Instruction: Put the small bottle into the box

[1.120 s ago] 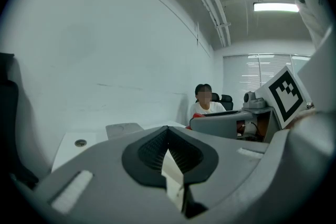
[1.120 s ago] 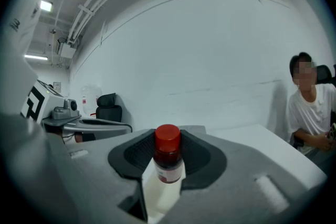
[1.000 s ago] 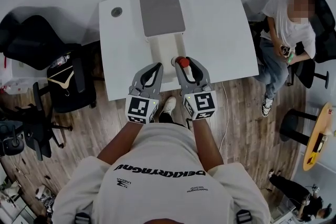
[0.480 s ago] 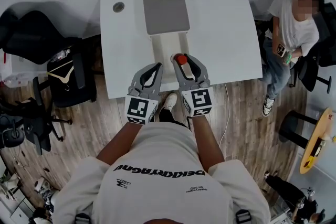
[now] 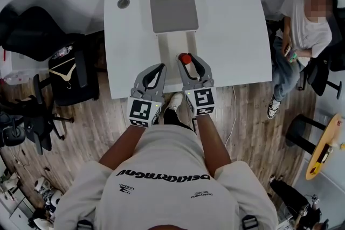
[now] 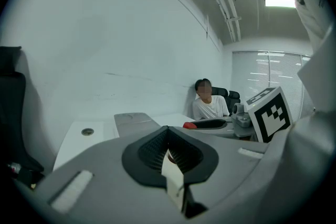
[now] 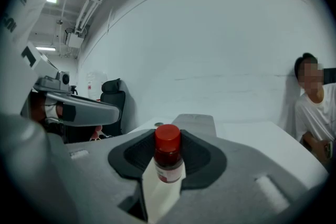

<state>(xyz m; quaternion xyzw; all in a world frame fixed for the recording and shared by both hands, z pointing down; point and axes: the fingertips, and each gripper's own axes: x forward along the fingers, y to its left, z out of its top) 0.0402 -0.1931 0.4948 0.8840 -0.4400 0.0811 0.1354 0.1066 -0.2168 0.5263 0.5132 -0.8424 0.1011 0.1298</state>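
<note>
Over the near end of the box [image 5: 173, 44] | right gripper [image 5: 187, 61] gripped the small bottle [image 5: 185, 58], upright; it had sunk lower since a second before | left gripper [image 5: 161, 68] pinched closed, empty, beside | lowering-in likely next.

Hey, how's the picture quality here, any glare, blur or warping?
Head view: even light, sharp, rectangular white table bright but not washed out. Left gripper view: strong fisheye bending, ceiling strip light glaring. Right gripper view: small red-capped bottle sharp up close, corners vignetted black.
</note>
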